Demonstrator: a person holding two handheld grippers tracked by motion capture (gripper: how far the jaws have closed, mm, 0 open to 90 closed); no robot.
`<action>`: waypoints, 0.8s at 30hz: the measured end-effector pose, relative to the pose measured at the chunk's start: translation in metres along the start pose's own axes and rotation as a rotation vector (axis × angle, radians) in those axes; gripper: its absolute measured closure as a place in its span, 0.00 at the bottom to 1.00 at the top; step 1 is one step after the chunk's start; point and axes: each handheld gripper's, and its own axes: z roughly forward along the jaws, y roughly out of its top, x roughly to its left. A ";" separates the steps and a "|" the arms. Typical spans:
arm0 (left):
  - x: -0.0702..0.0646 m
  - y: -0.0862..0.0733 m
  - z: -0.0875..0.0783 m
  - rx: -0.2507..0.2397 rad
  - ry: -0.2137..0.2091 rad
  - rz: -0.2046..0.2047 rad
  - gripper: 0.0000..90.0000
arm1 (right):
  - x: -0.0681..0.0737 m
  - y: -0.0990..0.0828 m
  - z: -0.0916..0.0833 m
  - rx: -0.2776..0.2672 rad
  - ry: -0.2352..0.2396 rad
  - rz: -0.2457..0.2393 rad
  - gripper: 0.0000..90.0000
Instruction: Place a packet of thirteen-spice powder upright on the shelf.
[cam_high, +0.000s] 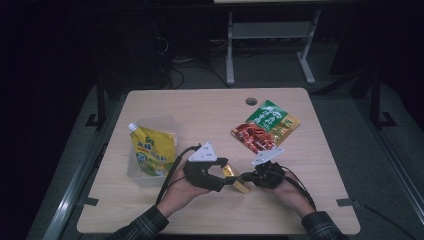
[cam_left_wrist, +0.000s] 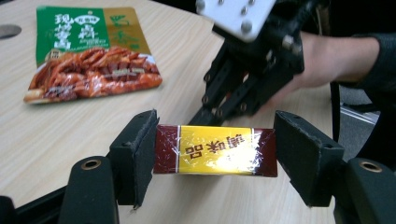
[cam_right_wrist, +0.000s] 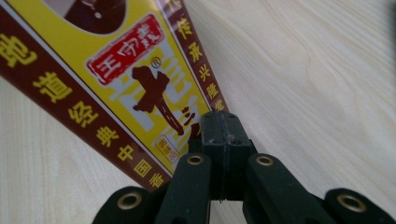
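Observation:
A small yellow and maroon box (cam_high: 239, 185) wrapped in clear film is held near the table's front middle. My left gripper (cam_high: 227, 176) is shut on it. In the left gripper view its pads (cam_left_wrist: 140, 154) press on both short ends of the box (cam_left_wrist: 215, 149). My right gripper (cam_high: 246, 176) comes in from the right, its jaws shut together. In the right gripper view the closed tips (cam_right_wrist: 224, 122) sit at the edge of the box's printed face (cam_right_wrist: 107, 79). Whether they pinch the film I cannot tell. The right gripper (cam_left_wrist: 210, 114) sits just behind the box.
A green and red snack pouch (cam_high: 265, 125) lies flat at the back right of the wooden table (cam_high: 200, 110). A yellow spouted sauce pouch (cam_high: 152, 150) lies in a clear container (cam_high: 137, 175) at the left. A round cable hole (cam_high: 251, 101) sits near the far edge.

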 end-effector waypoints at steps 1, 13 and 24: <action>0.000 0.002 0.001 -0.002 -0.003 0.001 0.36 | 0.000 0.000 0.000 0.001 0.002 0.001 1.00; -0.001 0.014 0.019 -0.018 -0.025 0.012 0.36 | 0.002 -0.001 0.002 0.011 0.024 -0.004 1.00; -0.006 0.017 0.018 -0.045 -0.036 0.019 0.31 | -0.001 -0.002 -0.006 -0.008 0.006 0.007 1.00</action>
